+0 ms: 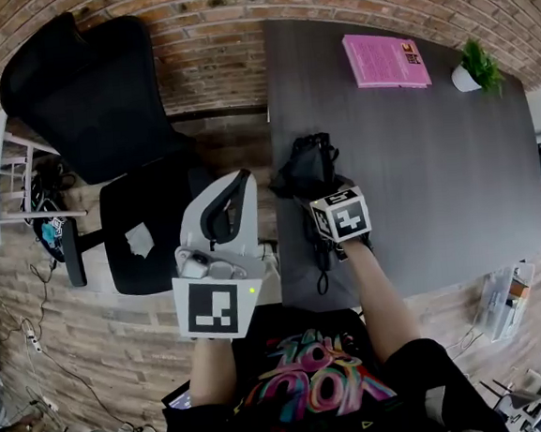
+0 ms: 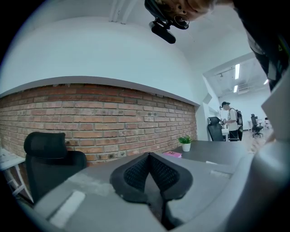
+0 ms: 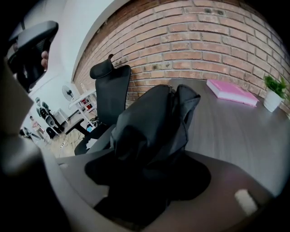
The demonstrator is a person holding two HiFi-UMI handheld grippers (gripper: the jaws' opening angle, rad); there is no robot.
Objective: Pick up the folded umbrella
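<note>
My right claw is clamped on the folded umbrella at the counter's left edge, so I judge the grasp made and only the lift left, while my left claw is closed on nothing.

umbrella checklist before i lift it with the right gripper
1. Umbrella between the right gripper jaws: ok, they are closed on it.
2. Grip on the body, not just loose fabric: cannot tell.
3. Left gripper out of the way: ok, shut, empty, left of the table.
4. Book and plant clear of the lift: ok, both at the far edge.
5. Umbrella already off the table: cannot tell.
</note>
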